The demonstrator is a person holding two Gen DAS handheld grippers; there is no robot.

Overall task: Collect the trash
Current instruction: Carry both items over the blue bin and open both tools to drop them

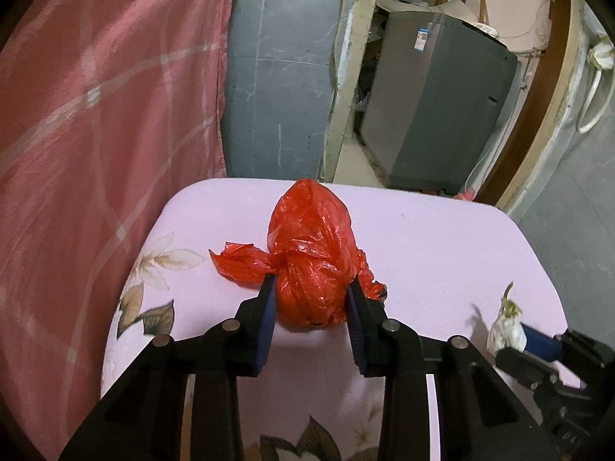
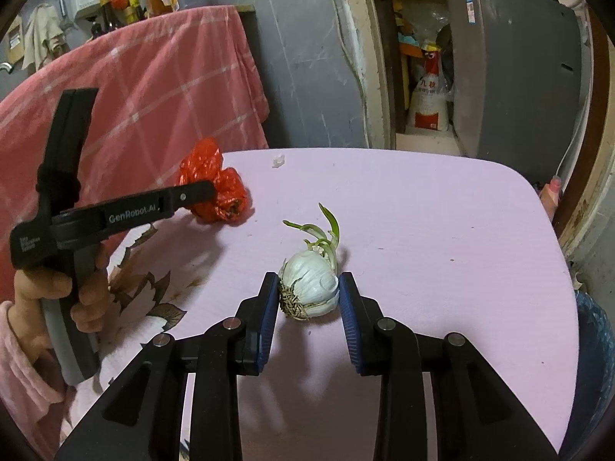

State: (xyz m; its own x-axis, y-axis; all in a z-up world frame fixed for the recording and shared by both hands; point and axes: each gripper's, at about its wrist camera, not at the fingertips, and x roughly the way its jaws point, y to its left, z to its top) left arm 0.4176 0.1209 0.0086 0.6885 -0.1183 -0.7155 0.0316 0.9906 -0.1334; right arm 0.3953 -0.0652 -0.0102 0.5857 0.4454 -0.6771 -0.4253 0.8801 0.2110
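While clamped on the red bag [image 1: 311, 257] at table [image 1: 442, 238] centre by left claw [image 1: 312, 299], with right claw [image 2: 308, 292] pinching garlic [image 2: 311, 282] at four o'clock, may tear thin plastic or slip.

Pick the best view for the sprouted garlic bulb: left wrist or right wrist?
Right wrist. The garlic bulb sits centred between the right gripper pads, with roots and green sprouts clear. The left wrist view shows it only small and blurred at the right edge, partly behind that gripper.
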